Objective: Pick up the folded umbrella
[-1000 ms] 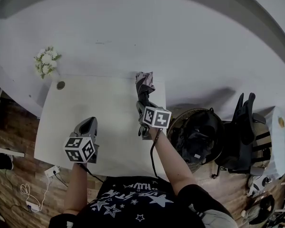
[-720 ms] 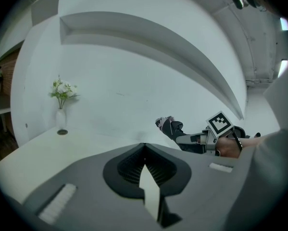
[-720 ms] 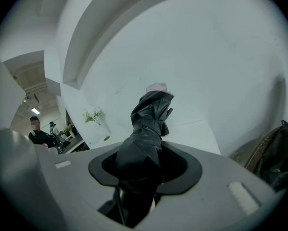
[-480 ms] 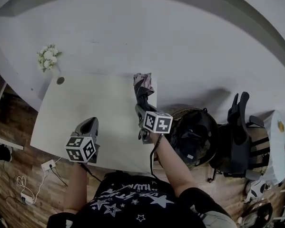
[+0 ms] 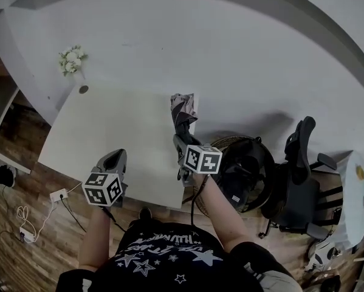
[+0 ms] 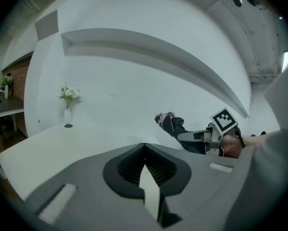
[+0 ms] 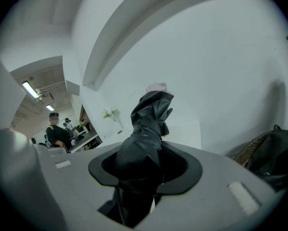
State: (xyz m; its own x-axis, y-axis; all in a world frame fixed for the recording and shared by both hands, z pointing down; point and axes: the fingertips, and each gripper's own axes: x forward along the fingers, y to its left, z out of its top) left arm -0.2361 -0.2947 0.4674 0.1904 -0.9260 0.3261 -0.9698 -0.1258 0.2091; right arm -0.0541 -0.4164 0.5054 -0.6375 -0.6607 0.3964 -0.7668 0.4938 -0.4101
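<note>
The folded umbrella (image 5: 183,117), dark with a pale crumpled end, sticks out ahead of my right gripper (image 5: 183,141), which is shut on its lower part. It is held in the air over the right side of the white table (image 5: 109,132), pointing away from me. In the right gripper view the umbrella (image 7: 148,129) fills the space between the jaws of my right gripper (image 7: 143,163). My left gripper (image 5: 113,157) hangs over the table's near edge with nothing in it; in its own view my left gripper (image 6: 144,147) has its jaws meeting at the tip, and the umbrella (image 6: 171,125) shows to the right.
A small vase of flowers (image 5: 72,61) stands at the table's far left corner. To the right of the table are a wicker basket with a dark bag (image 5: 248,169), an office chair (image 5: 303,169) and a round white table (image 5: 355,193). Cables (image 5: 48,199) lie on the floor. A person (image 7: 57,131) stands far off.
Both grippers have drawn back from the wall toward the table's near edge, the right one still carrying the umbrella. The vase and table have slid up and away in the head view.
</note>
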